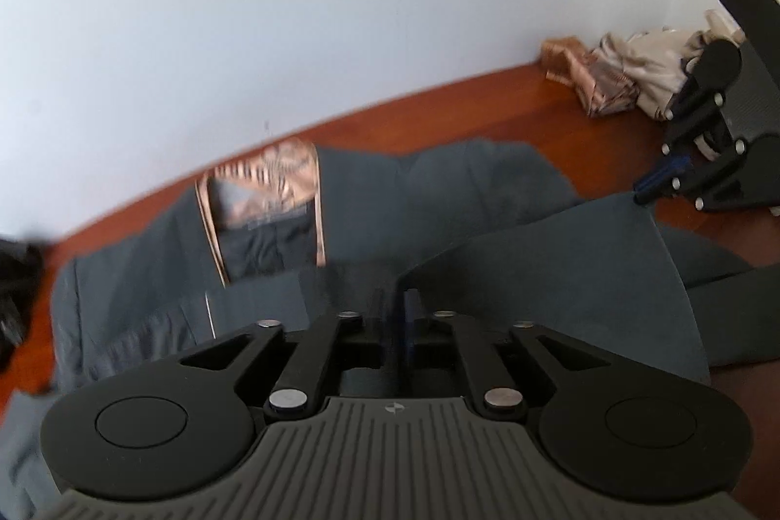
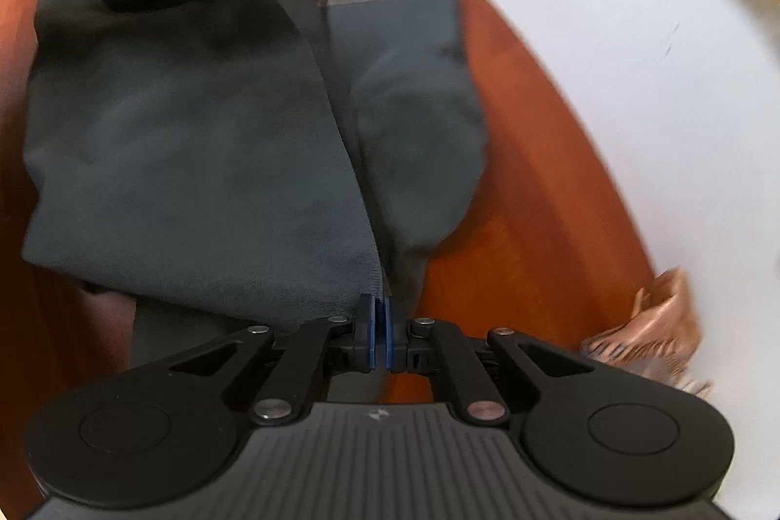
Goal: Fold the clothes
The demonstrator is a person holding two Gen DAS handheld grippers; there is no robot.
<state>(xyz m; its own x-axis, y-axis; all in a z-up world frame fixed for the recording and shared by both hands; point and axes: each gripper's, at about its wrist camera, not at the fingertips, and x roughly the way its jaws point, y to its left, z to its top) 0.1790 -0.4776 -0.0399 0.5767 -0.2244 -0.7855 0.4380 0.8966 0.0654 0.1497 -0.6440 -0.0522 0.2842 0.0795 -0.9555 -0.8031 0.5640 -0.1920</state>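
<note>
Step in hand, judged: folding dark grey garment (image 1: 438,198), spread on wooden table (image 1: 546,91) along white wall; lower panel (image 1: 560,276) being carried over body.
Left gripper (image 1: 392,315): jaws slightly parted, panel edge at them, pinch unclear.
Right gripper (image 2: 379,325): clamped on panel edge.
Next move: lay panel flat, align edges, then release.
Surroundings: patterned cloth heap (image 1: 629,76) far right, well apart; no obstruction.
</note>
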